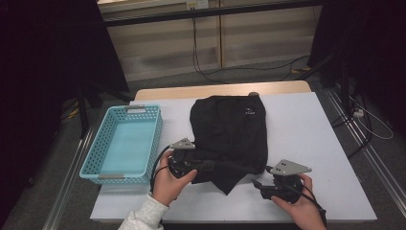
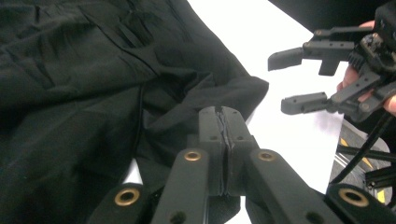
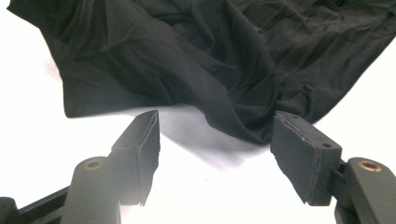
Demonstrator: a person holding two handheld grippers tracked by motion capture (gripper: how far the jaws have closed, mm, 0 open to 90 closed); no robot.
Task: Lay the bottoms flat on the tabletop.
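The black garment [image 1: 230,136] lies spread over the middle of the white table [image 1: 306,124], its upper part flat and its lower edge at 6 o'clock bunched and partly lifted. The left gripper [image 1: 203,165] sits at the garment's 7 o'clock corner; in the left gripper view its jaws are pressed fully together with a thin fold of the garment [image 2: 93,93] pinched between the pads, so one corner is judged secured. The right gripper [image 1: 258,184] hovers at the garment's 5 o'clock corner with its jaws parted to a moderate width; in the right gripper view the cloth's drooping tip [image 3: 252,130] lies just ahead of the pads, between the two jaws but not touched by either. The second grasp is therefore not yet made. The turquoise basket [image 1: 93,160] stands at 9 o'clock from the garment, just beside it, with nothing inside. Judged status: early stage. Remaining work, as it appears: close the right gripper on the free corner, fold or gather the garment, and probably transfer it to the basket.
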